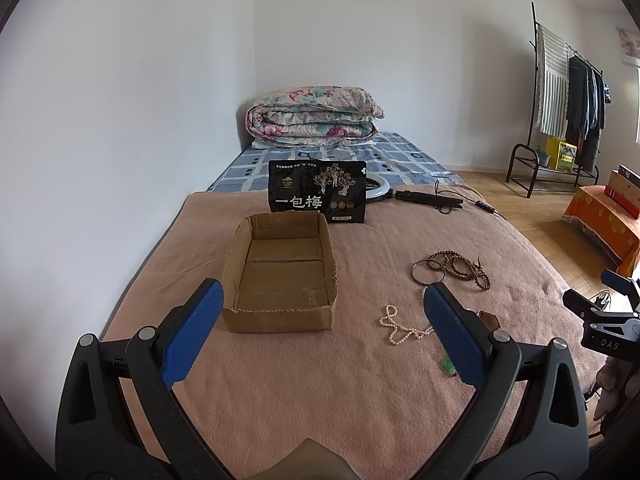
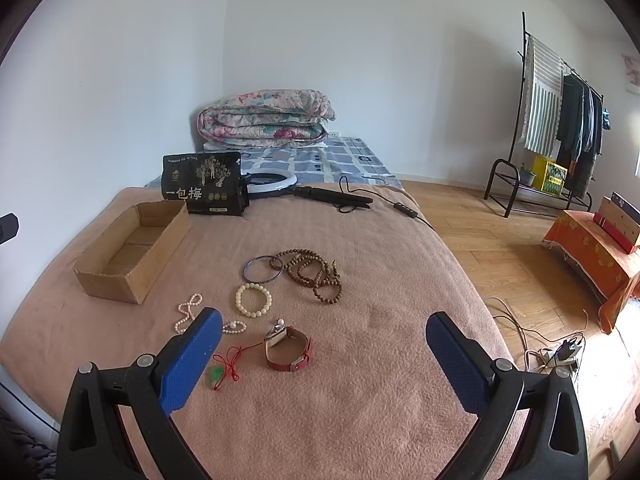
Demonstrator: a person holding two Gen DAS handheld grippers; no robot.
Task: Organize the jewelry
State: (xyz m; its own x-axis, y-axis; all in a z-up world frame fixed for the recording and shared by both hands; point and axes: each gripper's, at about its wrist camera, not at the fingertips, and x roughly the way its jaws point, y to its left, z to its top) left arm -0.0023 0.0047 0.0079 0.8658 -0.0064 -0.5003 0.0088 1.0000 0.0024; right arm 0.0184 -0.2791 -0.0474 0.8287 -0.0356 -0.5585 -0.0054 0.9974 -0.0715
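Note:
An empty cardboard box [image 1: 280, 276] [image 2: 132, 252] sits on the pink blanket. To its right lie a brown bead strand [image 2: 316, 274] [image 1: 460, 266], a dark bangle [image 2: 262, 269] [image 1: 428, 271], a cream bead bracelet [image 2: 253, 299], a pearl necklace [image 2: 186, 314] [image 1: 394, 326], a red-strap watch [image 2: 288, 348] and a green pendant on red cord [image 2: 218, 374] [image 1: 448, 367]. My left gripper [image 1: 322, 334] hovers open just before the box. My right gripper [image 2: 322, 360] is open above the blanket, just right of the watch. Neither holds anything.
A black snack bag [image 1: 316, 192] stands behind the box. A ring light [image 2: 272, 184] with cable lies beyond it, then a folded quilt [image 1: 312, 118]. A clothes rack [image 2: 560, 120], an orange-covered stand [image 2: 592, 256] and a power strip [image 2: 560, 356] are on the wooden floor at right.

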